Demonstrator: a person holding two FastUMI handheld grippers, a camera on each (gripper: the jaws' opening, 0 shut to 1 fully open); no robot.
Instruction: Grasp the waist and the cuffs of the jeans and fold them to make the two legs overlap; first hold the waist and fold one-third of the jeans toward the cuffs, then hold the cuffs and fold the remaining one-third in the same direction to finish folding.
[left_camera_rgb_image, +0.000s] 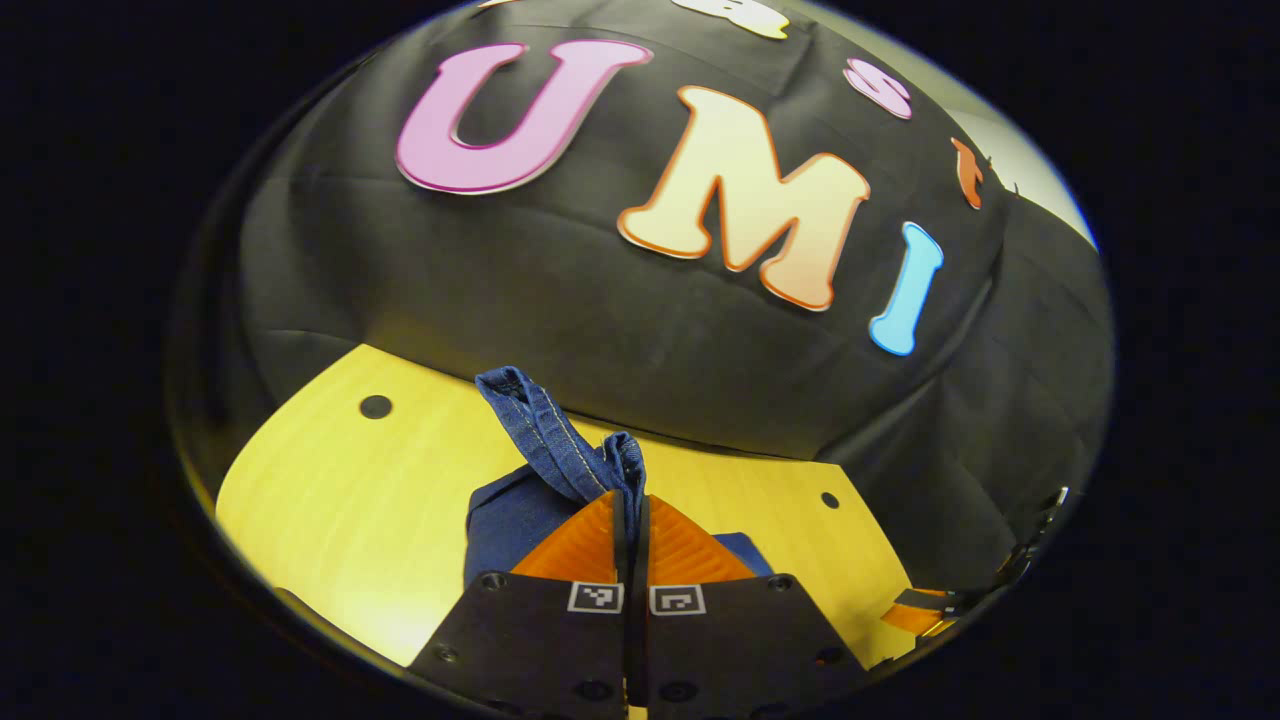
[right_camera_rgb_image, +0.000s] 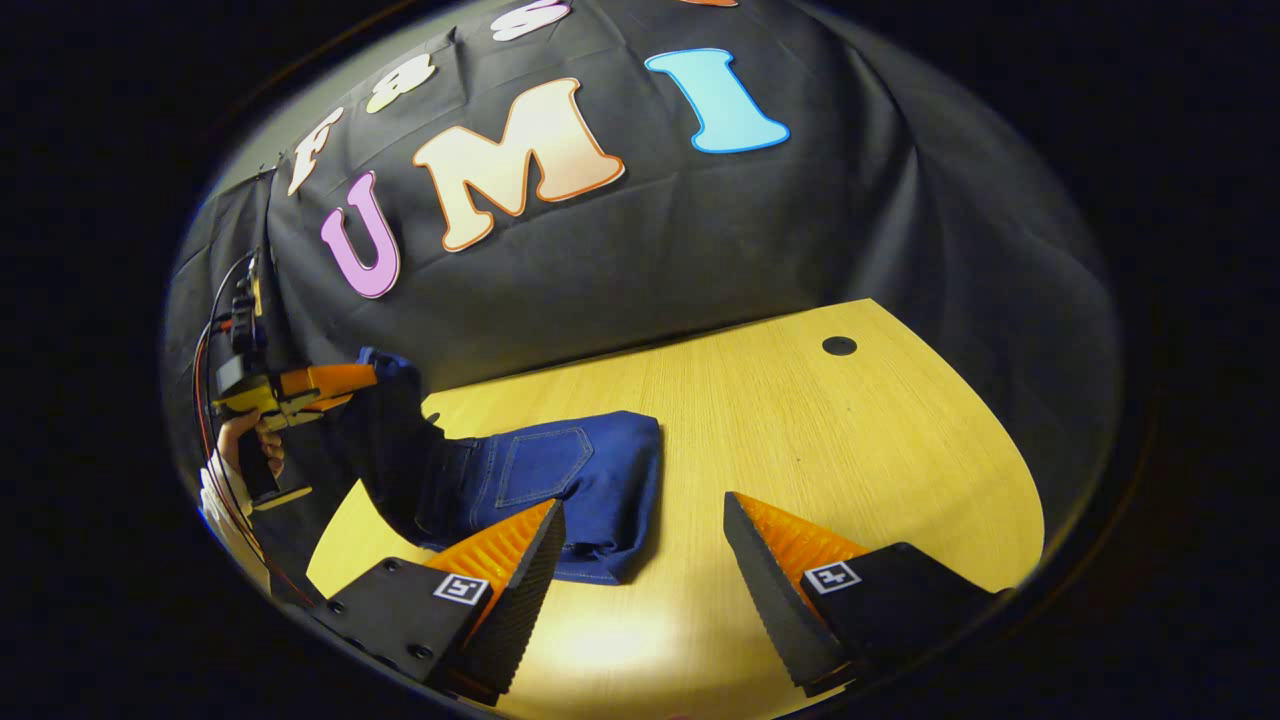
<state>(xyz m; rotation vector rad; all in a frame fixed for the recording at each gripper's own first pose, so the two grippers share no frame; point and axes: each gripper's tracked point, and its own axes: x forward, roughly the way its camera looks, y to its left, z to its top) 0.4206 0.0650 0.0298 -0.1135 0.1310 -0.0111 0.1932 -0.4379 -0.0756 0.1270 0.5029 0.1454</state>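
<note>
So the left gripper (left_camera_rgb_image: 632, 520) has its fingers pinched tight on a stitched edge of the jeans (left_camera_rgb_image: 550, 440), with the denim sticking up just past the tips and the rest hanging below toward the worktop (left_camera_rgb_image: 340, 480). The right gripper (right_camera_rgb_image: 640, 540) has its fingers spread wide, holding nothing, hovering over the wood with the folded part of the jeans lying just beyond its left finger (right_camera_rgb_image: 510, 560). A hand (right_camera_rgb_image: 250, 440) holds the other gripper off to the left.

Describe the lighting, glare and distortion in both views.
Left gripper view: fisheye bends the table edge into a curve; bright patch near the lower left; jeans seam sharp. Right gripper view: glare pools on the wood between the open right gripper fingers; left gripper sits dim at the edge.
</note>
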